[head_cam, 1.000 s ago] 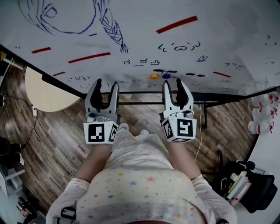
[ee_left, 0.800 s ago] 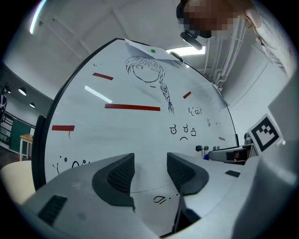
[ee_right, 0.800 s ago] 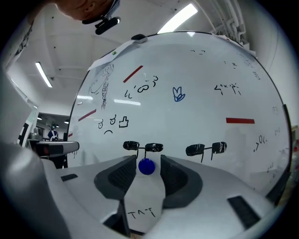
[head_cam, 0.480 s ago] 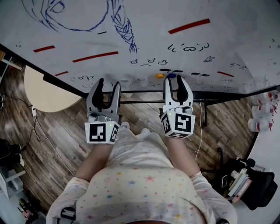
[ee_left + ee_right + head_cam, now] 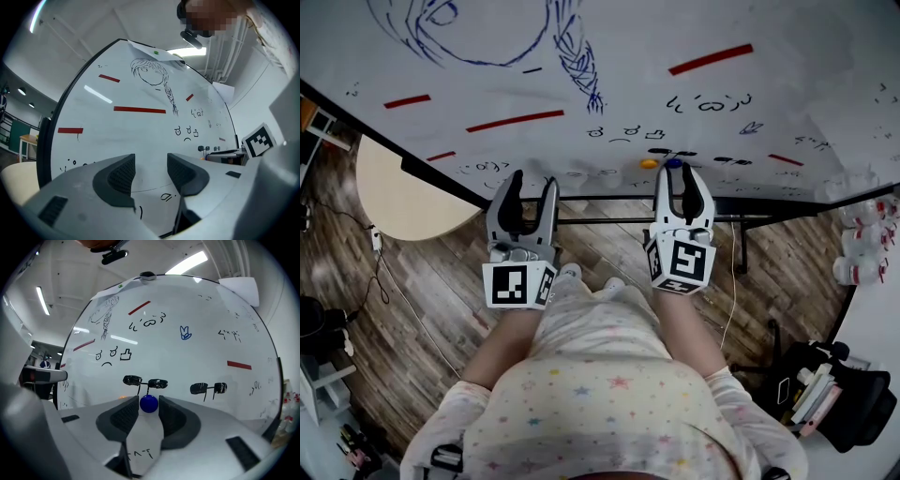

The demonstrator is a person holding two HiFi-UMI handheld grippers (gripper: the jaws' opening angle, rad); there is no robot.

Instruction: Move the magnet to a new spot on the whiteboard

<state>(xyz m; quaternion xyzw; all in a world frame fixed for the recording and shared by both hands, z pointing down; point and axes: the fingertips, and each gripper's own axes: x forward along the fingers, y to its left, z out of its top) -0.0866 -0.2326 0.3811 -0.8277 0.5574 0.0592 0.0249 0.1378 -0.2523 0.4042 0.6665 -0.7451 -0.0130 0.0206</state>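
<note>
Two tools face whiteboard (image 5: 609,84). Right tool (image 5: 148,408): jaws apart, flanking blue magnet (image 5: 149,403) near whiteboard's lower edge, pads seemingly not yet pressing. Left tool (image 5: 151,164): jaws apart, empty. Step: grasp approach. Next: close on magnet, pull free, reseat on bare patch.

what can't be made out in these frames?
Right gripper view: whether the right tongs press the blue magnet; it fills the gap at their tips.
Right gripper view: orange magnet, all but hidden behind a jaw.
Head view: small black scribbles, too small to read.
</note>
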